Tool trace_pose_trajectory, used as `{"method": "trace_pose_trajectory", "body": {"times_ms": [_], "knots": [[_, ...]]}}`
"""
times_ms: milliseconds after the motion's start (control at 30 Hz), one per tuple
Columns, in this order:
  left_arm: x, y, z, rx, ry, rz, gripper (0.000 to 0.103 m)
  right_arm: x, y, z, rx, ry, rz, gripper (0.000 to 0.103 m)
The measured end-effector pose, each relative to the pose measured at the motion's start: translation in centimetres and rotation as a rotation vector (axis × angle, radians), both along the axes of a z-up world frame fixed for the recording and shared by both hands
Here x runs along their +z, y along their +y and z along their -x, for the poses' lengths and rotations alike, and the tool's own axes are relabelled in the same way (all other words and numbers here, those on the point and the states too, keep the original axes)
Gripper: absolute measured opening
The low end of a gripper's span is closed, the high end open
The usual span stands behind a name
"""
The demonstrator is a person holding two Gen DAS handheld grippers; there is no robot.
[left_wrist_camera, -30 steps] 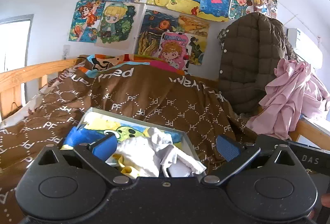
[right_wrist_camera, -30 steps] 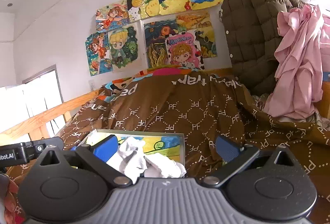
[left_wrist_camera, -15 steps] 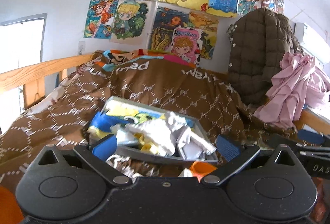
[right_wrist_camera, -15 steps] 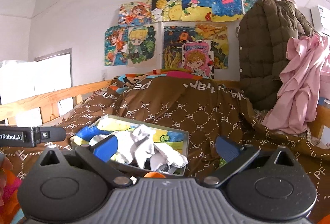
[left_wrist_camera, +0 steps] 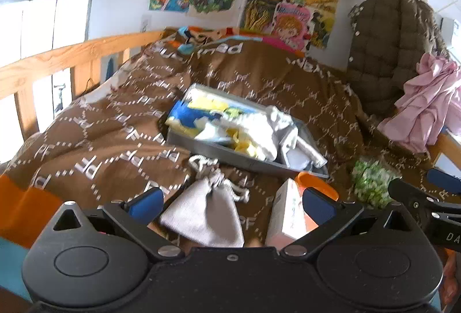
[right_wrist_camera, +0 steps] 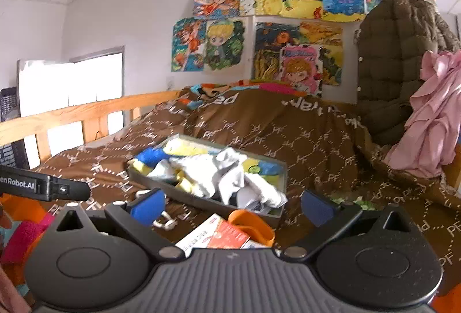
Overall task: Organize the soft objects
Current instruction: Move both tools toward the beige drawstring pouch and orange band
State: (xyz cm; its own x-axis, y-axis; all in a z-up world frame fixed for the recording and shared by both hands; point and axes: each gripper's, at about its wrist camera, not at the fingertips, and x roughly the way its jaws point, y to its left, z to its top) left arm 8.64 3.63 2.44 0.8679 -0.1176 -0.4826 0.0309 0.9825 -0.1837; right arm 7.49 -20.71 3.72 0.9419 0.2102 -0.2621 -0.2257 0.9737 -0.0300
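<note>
Both the left gripper (left_wrist_camera: 232, 202) & right gripper (right_wrist_camera: 232, 206) hang wide open, empty, so picking seems next: grey drawstring cloth pouch (left_wrist_camera: 206, 210) lies before shallow grey box (left_wrist_camera: 219, 154) w/ white socks (left_wrist_camera: 259, 128), needs centred closing.

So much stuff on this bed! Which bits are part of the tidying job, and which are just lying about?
Part of the job:
grey tray
white cloths
grey drawstring pouch
green-white bundle

Just lying about:
small carton
orange cup
quilted coat
pink garment
wall drawings
</note>
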Motion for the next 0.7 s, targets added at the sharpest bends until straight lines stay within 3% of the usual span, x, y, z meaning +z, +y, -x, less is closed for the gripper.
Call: {"method": "trace_pose_trajectory", "body": {"times_ms": [400,700], "knots": [[-1.1,1.1,-0.3,0.07,0.112,0.006,0.102,-2.0,2.9,0.2,0.092,0.075,0.093,0.103],[-2.0,0.5,-1.5,0.042,0.187,-0.006,0.102,-3.3,4.0,-0.3,0.147,0.129,0.129,0.103]]}}
